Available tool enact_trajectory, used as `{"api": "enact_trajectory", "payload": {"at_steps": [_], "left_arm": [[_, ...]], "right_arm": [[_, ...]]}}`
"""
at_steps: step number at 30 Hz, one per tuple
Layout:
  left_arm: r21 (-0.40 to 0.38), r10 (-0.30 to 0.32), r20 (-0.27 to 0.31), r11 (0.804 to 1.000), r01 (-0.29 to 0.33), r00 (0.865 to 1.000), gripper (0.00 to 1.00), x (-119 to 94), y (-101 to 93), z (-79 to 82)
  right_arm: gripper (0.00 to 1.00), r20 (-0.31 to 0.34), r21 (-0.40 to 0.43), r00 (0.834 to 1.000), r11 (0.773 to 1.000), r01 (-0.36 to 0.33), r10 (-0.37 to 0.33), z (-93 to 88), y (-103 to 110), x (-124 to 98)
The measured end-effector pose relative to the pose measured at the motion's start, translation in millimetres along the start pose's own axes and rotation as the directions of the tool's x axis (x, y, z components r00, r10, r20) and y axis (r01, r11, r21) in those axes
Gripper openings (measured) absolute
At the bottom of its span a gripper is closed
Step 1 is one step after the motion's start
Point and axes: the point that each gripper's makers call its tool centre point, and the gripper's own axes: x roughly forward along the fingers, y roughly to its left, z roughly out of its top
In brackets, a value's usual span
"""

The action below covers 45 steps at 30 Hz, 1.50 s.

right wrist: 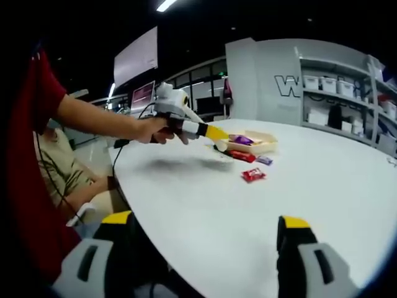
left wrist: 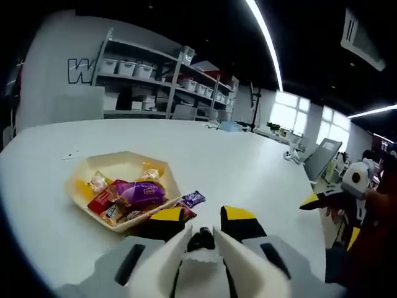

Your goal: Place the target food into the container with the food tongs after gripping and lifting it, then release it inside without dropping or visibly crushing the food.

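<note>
A beige tray (left wrist: 124, 162) (right wrist: 263, 144) on the white table holds several snack packets, with a large purple packet (left wrist: 139, 192) (right wrist: 240, 139) on top. Just in front of the tray's near rim, my left gripper (left wrist: 203, 217) (right wrist: 218, 141) has its jaws drawn close on a small dark packet (left wrist: 201, 239) (right wrist: 221, 148). A small purple packet (left wrist: 192, 198) (right wrist: 264, 160) and two red packets (right wrist: 253, 175) (right wrist: 242, 156) lie loose on the table beside the tray. My right gripper (right wrist: 205, 230) (left wrist: 332, 217) stands wide open over the near table edge, far from the tray, holding nothing.
The round white table (right wrist: 248, 211) drops off at its left edge in the right gripper view, where a person (right wrist: 62, 167) sits. A bare forearm (right wrist: 99, 121) reaches over that edge. Shelves with bins (left wrist: 155, 74) line the back wall.
</note>
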Motion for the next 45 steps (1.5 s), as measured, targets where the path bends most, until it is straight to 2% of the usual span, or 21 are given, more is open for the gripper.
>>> {"api": "enact_trajectory", "payload": {"at_steps": [6, 11, 18, 28, 33, 41, 45], "left_arm": [[0.015, 0.009, 0.019, 1.0, -0.009, 1.0, 0.21, -0.8, 3.0, 14.7], [0.021, 0.027, 0.061, 0.999, -0.029, 0.998, 0.21, -1.2, 13.0, 40.3], [0.039, 0.045, 0.076, 0.998, -0.048, 0.996, 0.21, 5.0, 27.1, 59.2], [0.056, 0.077, 0.083, 0.995, -0.082, 0.994, 0.21, 18.5, 50.0, 72.4], [0.057, 0.125, 0.079, 0.99, -0.13, 0.989, 0.21, 25.0, 67.8, 75.3], [0.087, 0.193, 0.112, 0.975, -0.204, 0.975, 0.22, 21.5, 84.4, 81.2], [0.07, 0.196, 0.118, 0.976, -0.205, 0.973, 0.22, 18.4, 88.4, 84.6]], "right_arm": [[0.94, 0.001, 0.009, 1.0, 1.0, 0.004, -0.004, -1.3, -2.1, -0.4], [0.94, 0.0, 0.006, 1.0, 1.0, 0.004, -0.004, -1.0, -2.1, 0.4], [0.94, 0.001, 0.01, 1.0, 1.0, 0.007, -0.007, -1.3, -3.3, -0.3], [0.94, -0.003, 0.015, 1.0, 1.0, 0.023, -0.023, -1.2, -9.5, -2.4], [0.94, -0.007, 0.016, 1.0, 0.999, 0.029, -0.029, -1.5, -11.5, -2.2], [0.94, -0.012, 0.02, 0.999, 0.999, 0.031, -0.031, -2.6, -13.6, -0.5], [0.94, -0.013, 0.017, 1.0, 0.999, 0.028, -0.027, -2.5, -12.9, 0.4]]}}
